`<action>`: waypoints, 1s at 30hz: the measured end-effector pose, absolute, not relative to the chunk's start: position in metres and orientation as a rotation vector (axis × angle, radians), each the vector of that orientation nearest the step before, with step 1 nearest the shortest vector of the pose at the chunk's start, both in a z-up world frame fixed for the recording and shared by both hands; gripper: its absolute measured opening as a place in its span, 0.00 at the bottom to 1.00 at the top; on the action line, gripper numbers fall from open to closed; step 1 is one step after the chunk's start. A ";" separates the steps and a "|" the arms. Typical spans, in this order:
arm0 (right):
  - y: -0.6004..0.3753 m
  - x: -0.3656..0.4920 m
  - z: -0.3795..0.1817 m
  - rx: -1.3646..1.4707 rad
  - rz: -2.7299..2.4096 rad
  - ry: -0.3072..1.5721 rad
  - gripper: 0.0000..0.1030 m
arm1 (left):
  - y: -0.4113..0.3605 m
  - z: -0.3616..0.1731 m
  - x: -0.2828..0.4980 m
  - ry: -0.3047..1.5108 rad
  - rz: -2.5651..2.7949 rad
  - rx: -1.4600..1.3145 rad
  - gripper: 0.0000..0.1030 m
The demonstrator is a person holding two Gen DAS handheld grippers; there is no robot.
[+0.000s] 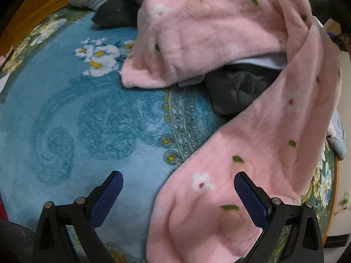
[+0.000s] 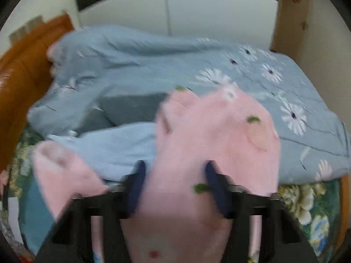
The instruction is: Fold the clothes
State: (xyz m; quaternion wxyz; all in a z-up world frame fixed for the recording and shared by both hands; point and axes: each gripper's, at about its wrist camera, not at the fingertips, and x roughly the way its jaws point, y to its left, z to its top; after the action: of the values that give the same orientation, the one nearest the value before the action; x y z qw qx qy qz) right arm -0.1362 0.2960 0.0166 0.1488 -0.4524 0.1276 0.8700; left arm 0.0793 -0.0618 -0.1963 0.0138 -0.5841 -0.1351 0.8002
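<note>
Jaws first: my left gripper point(image 1: 178, 194) stands wide apart, low over the bed, with one blue pad over the pink fleece and the other over bare blanket, clamping nothing. My right gripper point(image 2: 174, 188) has pink cloth running up between its fingers, and I judge it closed on that cloth, though the blur keeps me from seeing the pinch itself.

That pink fleece garment point(image 1: 219, 32) is not folded. One part lies heaped over a dark grey garment point(image 1: 237, 89), and a long leg or sleeve trails down toward my left gripper; the part held on the right is lifted clear of the bed. It needs spreading flat before any neat fold.

Under it all is the blue flowered blanket point(image 1: 65, 109). Farther back lie a pale blue daisy quilt point(image 2: 197, 65) and another dark piece point(image 1: 118, 8); whether that one is clothing awaiting folding, I cannot tell.
</note>
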 end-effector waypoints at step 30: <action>0.363 0.150 0.061 -0.968 2.538 0.529 0.06 | -0.122 -0.031 0.074 0.018 2.918 -1.345 0.08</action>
State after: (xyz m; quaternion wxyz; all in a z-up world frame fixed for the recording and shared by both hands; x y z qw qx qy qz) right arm 0.1503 0.3630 0.0611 0.1863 -0.3437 0.1877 0.9011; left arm 0.0737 -0.1223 -0.0307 -0.0358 -0.4182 0.0056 0.9076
